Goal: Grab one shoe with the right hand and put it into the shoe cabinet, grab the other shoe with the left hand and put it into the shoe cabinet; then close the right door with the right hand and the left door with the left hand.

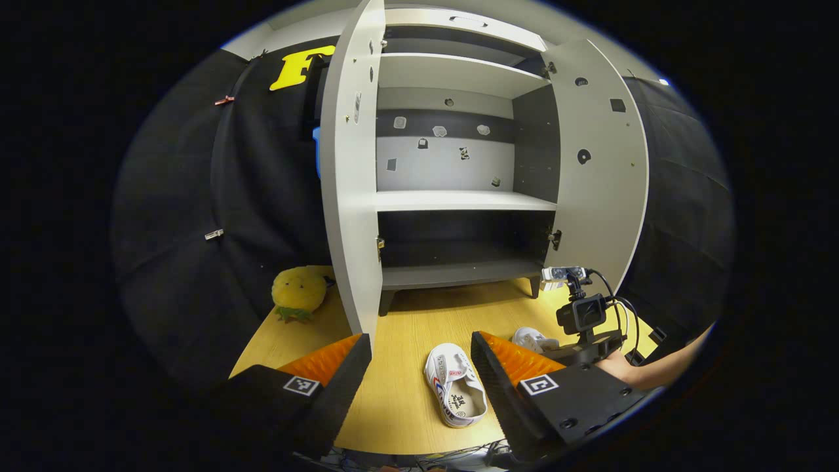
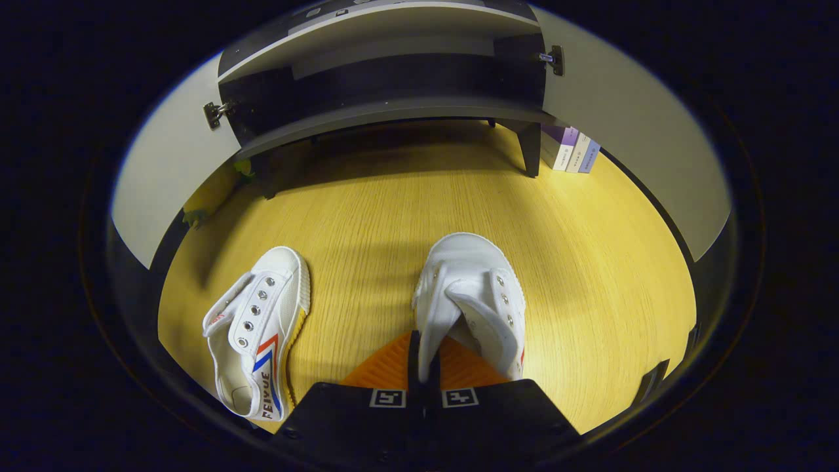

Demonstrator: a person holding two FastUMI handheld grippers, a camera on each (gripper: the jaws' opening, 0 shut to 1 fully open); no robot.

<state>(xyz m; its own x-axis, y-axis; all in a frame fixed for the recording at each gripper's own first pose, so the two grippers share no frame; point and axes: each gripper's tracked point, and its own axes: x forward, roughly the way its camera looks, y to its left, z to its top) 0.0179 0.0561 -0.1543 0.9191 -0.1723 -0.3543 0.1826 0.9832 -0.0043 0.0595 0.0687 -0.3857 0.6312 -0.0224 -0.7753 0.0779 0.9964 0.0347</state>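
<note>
In the left gripper view our left gripper hangs wide open, holding nothing, above the wooden floor, with the left shoe lying near, between its fingers. Beyond it the shoe cabinet stands with both doors open. In the right gripper view our right gripper is clamped on the side wall of the right shoe, to the right of the first shoe.

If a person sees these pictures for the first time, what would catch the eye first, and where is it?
Probably the tall cabinet at the back of the wooden floor, with both doors wide open and bare shelves. Next, the right gripper, closed on the side wall of one white shoe on the floor. The other shoe lies to its left, and the left gripper hangs open over it.
</note>
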